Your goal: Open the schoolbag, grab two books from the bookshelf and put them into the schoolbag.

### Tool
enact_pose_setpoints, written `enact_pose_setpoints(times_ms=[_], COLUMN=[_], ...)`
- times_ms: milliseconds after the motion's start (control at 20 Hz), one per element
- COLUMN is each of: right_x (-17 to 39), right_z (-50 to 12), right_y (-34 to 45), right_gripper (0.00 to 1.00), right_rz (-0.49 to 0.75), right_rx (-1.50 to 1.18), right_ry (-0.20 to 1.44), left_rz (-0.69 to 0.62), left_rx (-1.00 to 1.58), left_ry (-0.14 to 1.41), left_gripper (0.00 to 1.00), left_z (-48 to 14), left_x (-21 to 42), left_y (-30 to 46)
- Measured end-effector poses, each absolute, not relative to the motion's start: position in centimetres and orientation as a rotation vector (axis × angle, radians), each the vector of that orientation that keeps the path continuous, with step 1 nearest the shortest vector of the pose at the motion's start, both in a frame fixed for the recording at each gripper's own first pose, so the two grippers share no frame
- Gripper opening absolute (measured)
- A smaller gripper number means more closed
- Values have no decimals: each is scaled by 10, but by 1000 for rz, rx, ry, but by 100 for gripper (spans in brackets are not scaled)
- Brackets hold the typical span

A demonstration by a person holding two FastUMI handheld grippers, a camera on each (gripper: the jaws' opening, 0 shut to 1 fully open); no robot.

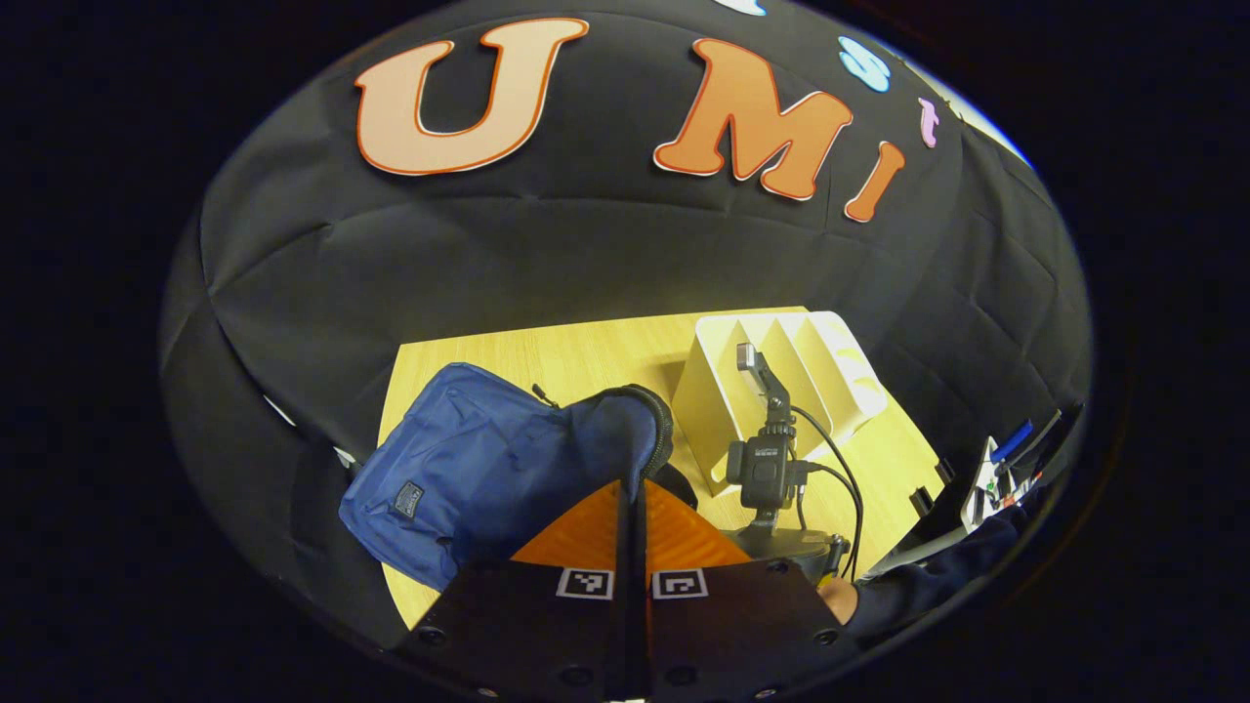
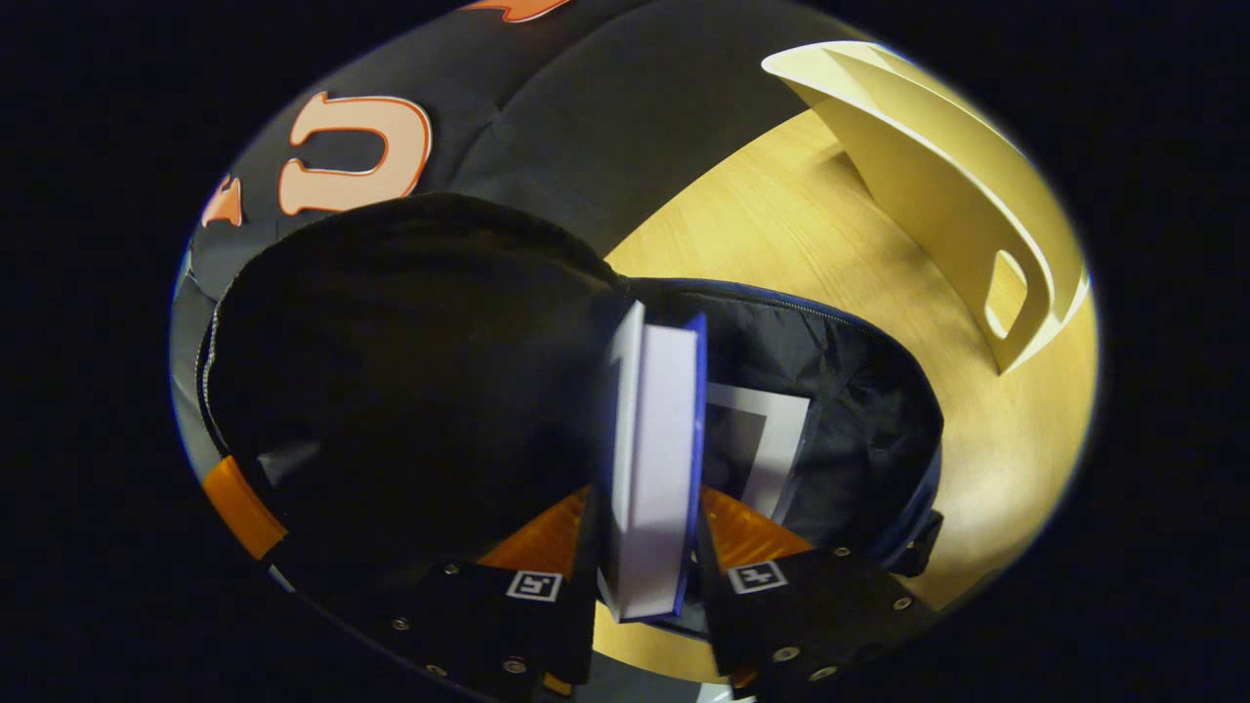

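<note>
Left tongs (image 1: 633,503): fingers together, pinching the schoolbag (image 1: 469,469) flap, holding it open near the desk (image 1: 586,351) left edge; bookshelf (image 1: 781,381) at the far right corner, slots bare. Right tongs (image 2: 649,532): clamped on a book (image 2: 656,459), upright at the bag mouth; another book (image 2: 767,439) already inside. Second book nearly stowed.

We see a schoolbag (image 1: 459,469) of soft blue cloth, with a shiny dark lining inside. The tabletop (image 2: 811,234) looks like smooth pale wood. The bookshelf (image 1: 781,371) looks like smooth matt plastic. The book (image 2: 656,469) has white paper pages.
</note>
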State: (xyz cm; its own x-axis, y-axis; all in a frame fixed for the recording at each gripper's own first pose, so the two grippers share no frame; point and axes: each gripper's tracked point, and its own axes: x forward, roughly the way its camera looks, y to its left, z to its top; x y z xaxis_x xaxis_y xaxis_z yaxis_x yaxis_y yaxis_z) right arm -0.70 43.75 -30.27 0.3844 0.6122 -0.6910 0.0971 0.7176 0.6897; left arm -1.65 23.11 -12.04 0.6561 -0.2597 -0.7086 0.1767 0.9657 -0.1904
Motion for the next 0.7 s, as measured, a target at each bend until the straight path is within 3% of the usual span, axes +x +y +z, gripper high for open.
enact_pose_setpoints(times_ms=[100,150,250,700], right_x=[-9,-9,-4,45], right_z=[-299,-295,-282,-198], right_y=[424,418,409,313], right_gripper=[46,79,95,97], right_rz=[353,359,373,302], right_rx=[684,662,591,470], right_ry=[1157,1143,1105,855], left_rz=[-245,-248,-244,-219], left_rx=[-125,-129,-137,-130], left_ry=[816,820,824,828], left_gripper=[0,0,0,1], left_z=[-122,-123,-125,-132], left_x=[-18,-19,-16,-18], left_y=[231,230,227,221])
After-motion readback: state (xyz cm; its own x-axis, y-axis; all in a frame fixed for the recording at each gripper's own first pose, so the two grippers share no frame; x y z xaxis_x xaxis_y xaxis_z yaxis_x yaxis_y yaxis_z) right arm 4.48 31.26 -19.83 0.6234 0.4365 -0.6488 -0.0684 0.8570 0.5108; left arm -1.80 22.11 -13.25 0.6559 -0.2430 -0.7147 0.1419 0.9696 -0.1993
